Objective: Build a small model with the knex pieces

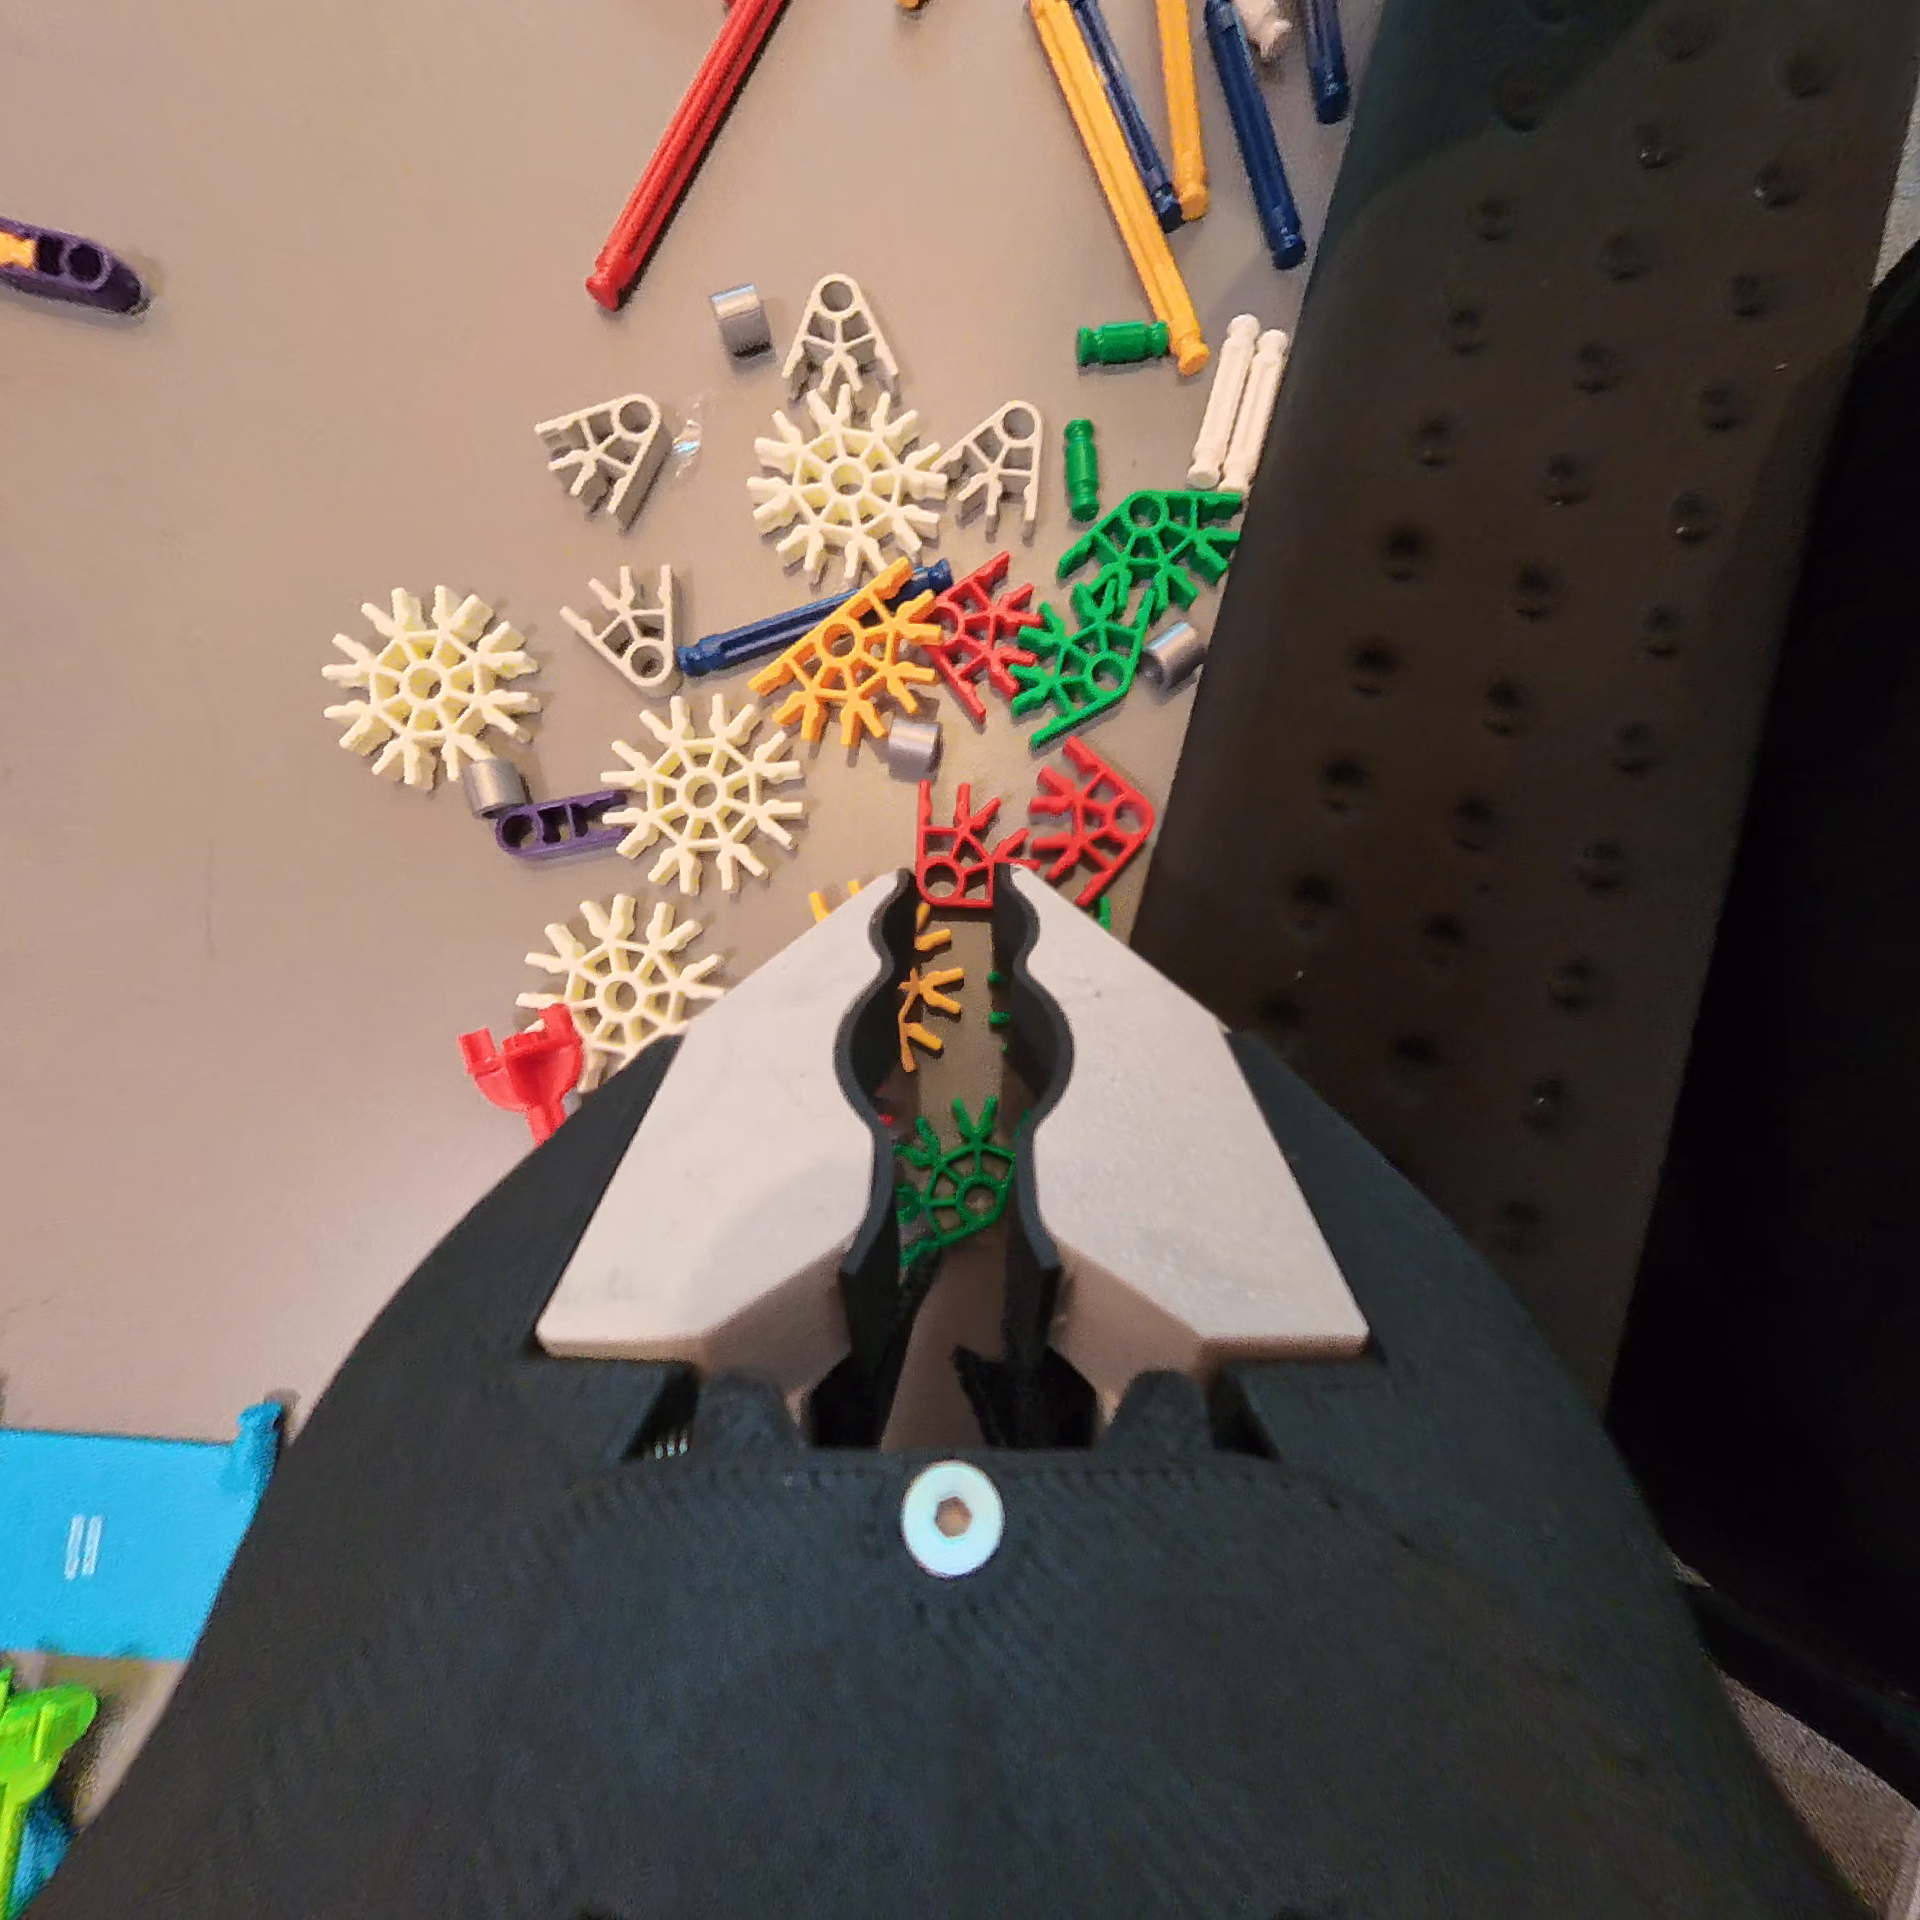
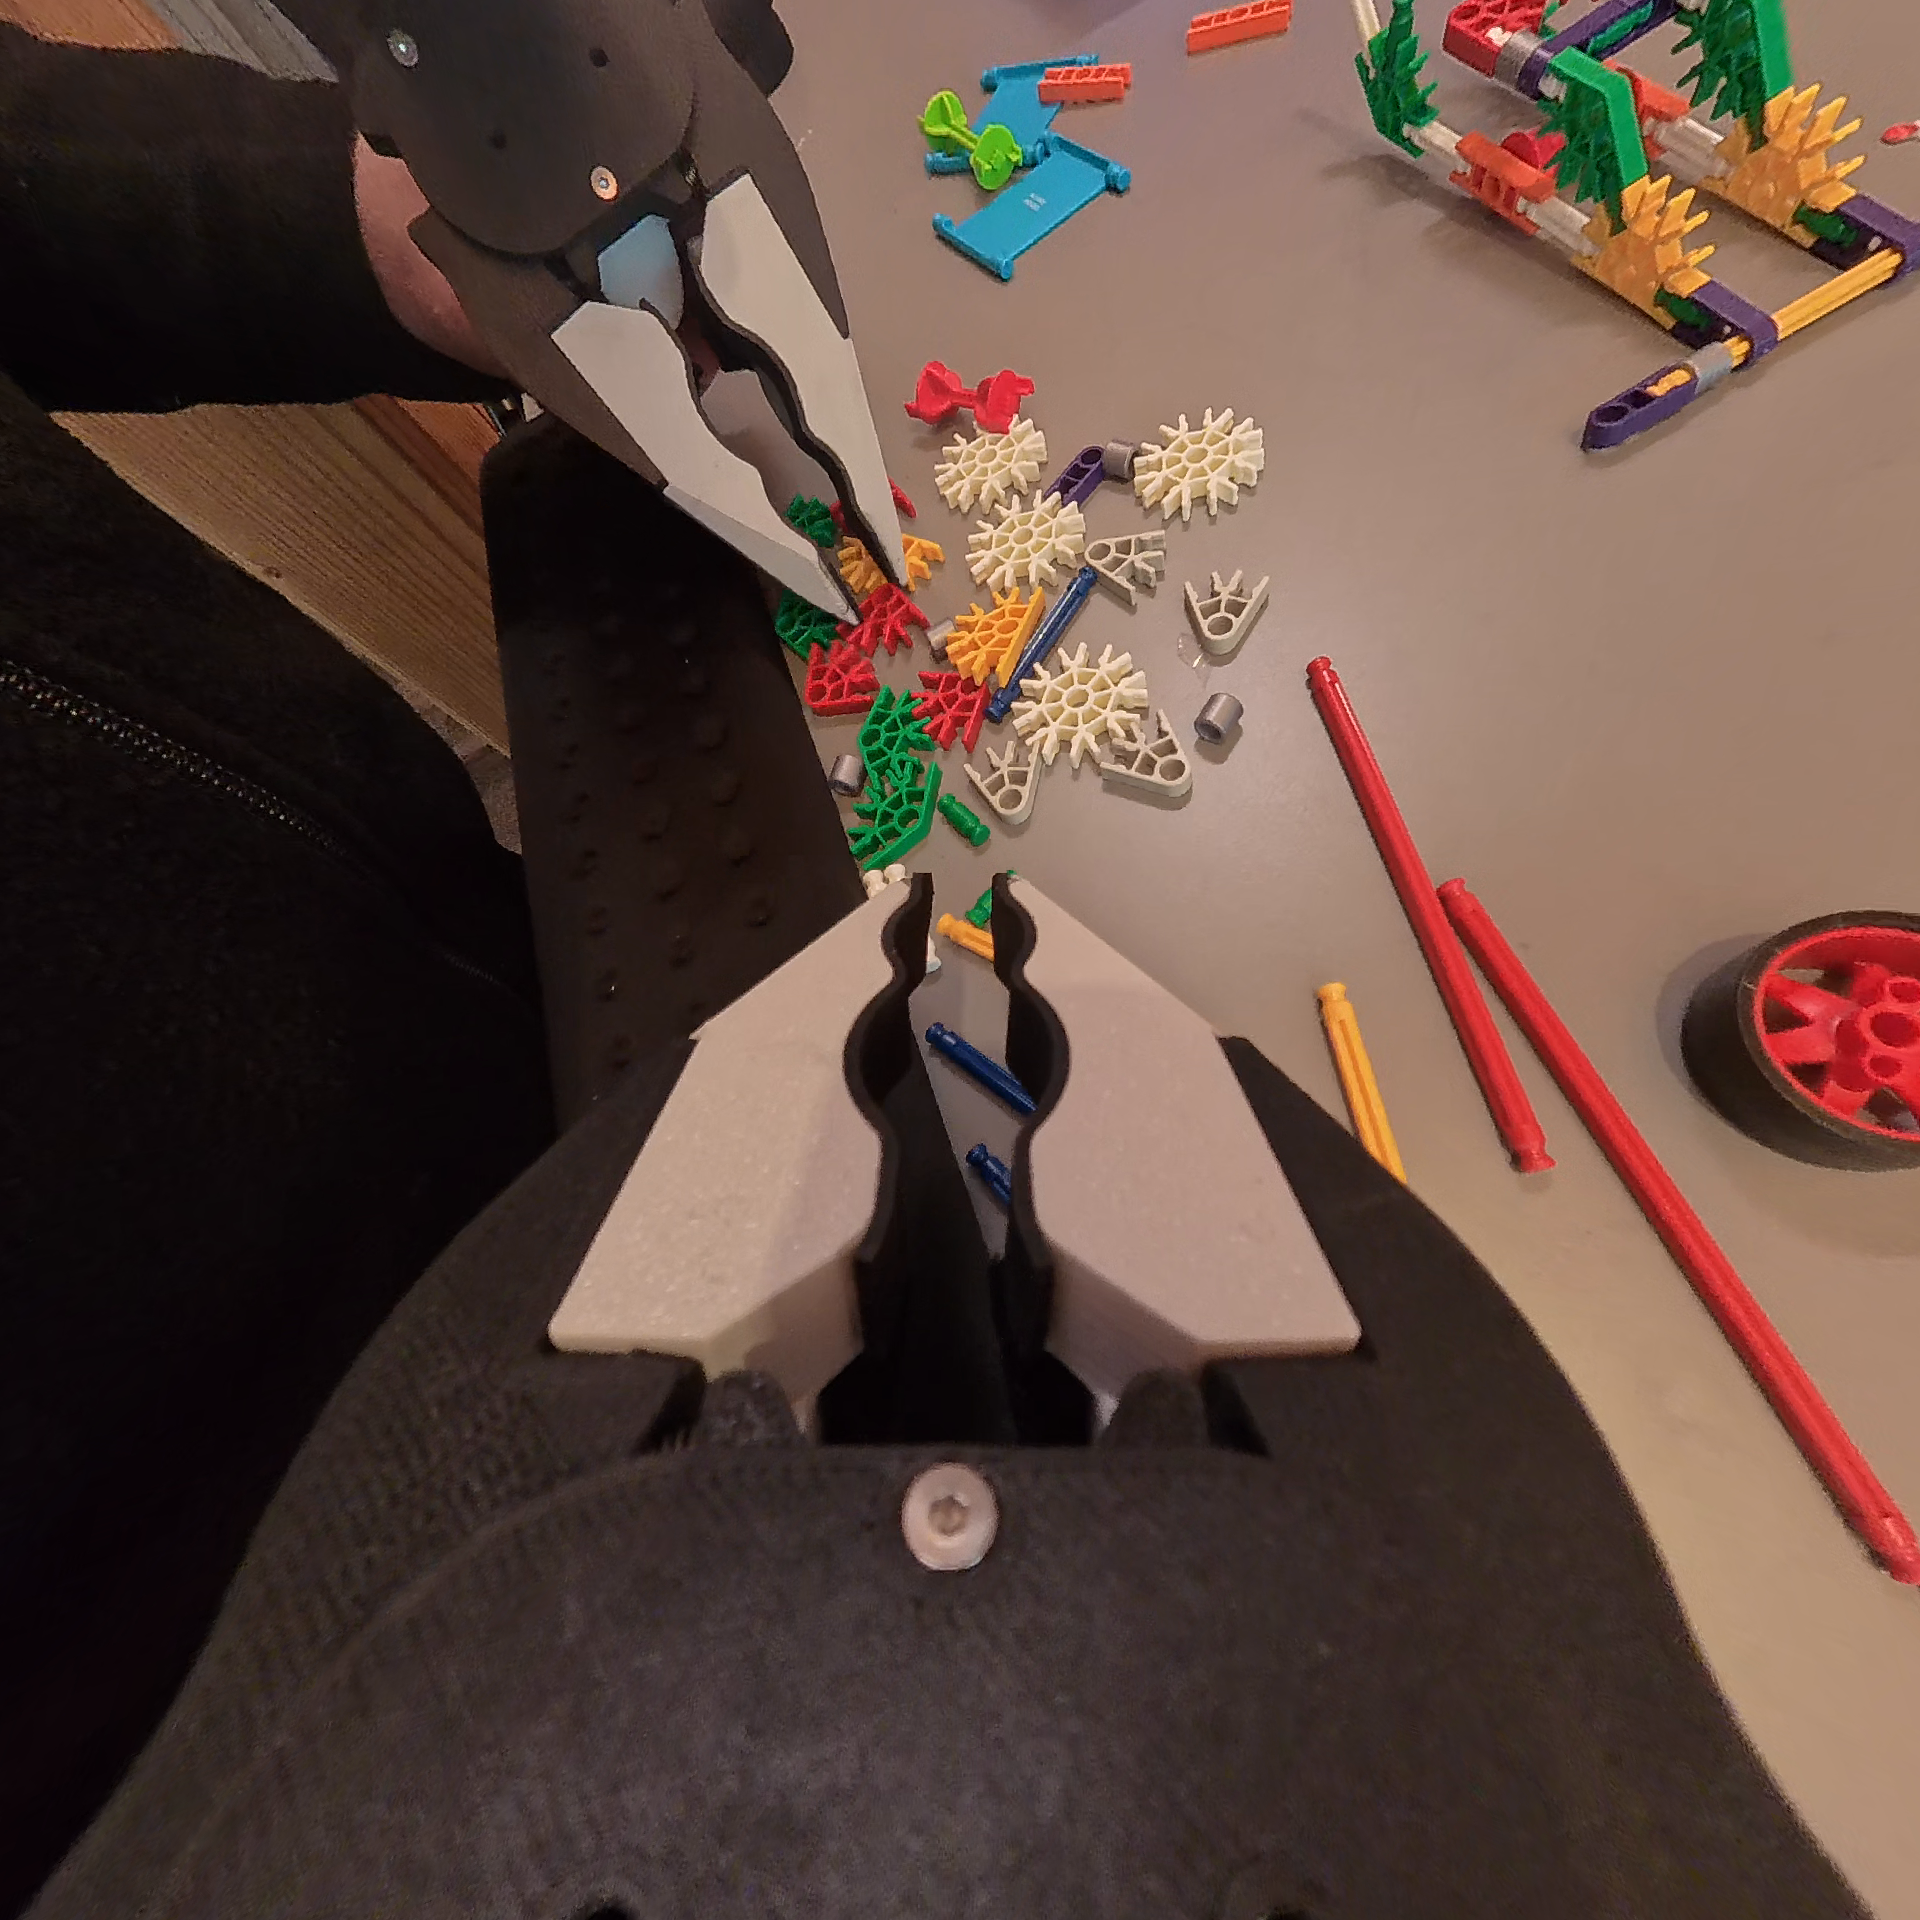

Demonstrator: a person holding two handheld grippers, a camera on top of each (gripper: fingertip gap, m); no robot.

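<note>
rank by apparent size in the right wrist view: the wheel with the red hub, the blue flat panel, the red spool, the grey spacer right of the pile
1. wheel, though it sits nearest the camera
2. blue flat panel
3. red spool
4. grey spacer

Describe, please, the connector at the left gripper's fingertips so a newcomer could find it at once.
On the grey table, beside the black perforated pad, lies a pile of connectors. The left gripper points at a red corner connector, the red one nearest its tips.

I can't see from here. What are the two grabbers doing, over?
Left gripper open, tips at red connector. Right gripper open, empty, above small rods. Connector pile crowded.
</note>
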